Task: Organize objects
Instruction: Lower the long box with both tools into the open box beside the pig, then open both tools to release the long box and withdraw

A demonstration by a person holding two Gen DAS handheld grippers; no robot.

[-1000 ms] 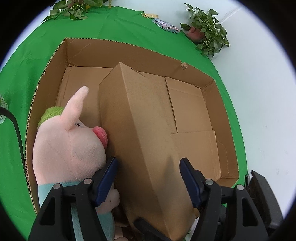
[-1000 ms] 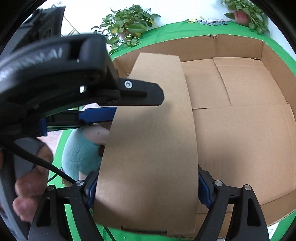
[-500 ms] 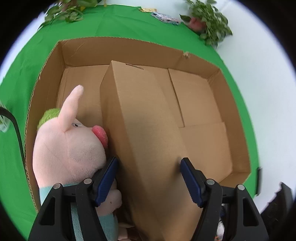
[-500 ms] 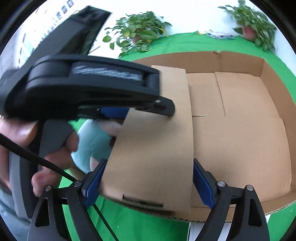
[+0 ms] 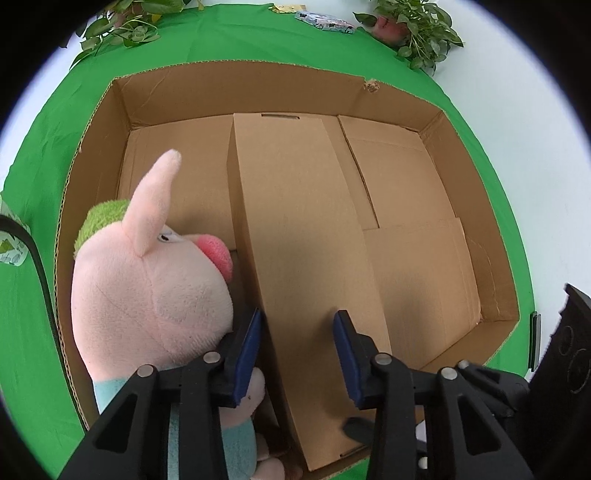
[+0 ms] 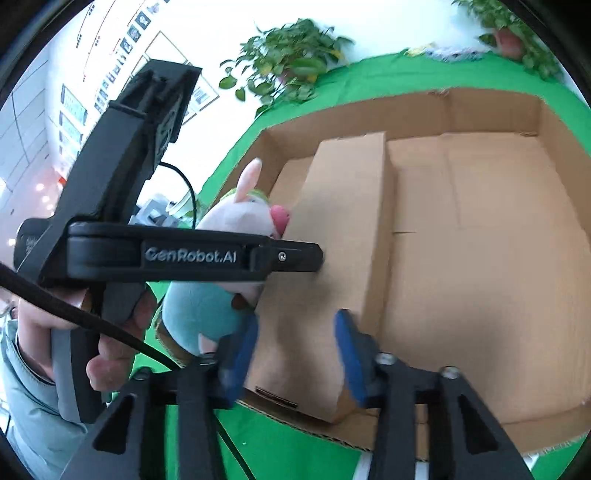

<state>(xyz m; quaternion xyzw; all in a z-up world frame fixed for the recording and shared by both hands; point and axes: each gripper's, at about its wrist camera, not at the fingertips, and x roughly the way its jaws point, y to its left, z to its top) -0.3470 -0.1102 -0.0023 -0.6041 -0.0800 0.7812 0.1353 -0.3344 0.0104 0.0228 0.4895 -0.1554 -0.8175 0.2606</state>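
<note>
Blue-padded fingers of the left gripper are sitting spread over the near end of the long cardboard box, one pad at the box's left face and the other hovering above its top, so the jaws are standing apart; whether either pad is touching the cardboard cannot be told. From the right wrist view, the right gripper is likewise showing its fingers spread, hanging over the near end of the same long cardboard box without clamping it. That box is lying lengthwise inside the big open carton, running from the near wall toward the far wall. Just to its left, the pink plush pig in a teal shirt is sitting in the carton with its red snout almost touching the box's side; in the right view the plush pig is showing partly behind the black body of the left gripper. Under the carton, the green cloth is spreading out. Farthest off, potted plants are standing at the cloth's far edge.
</note>
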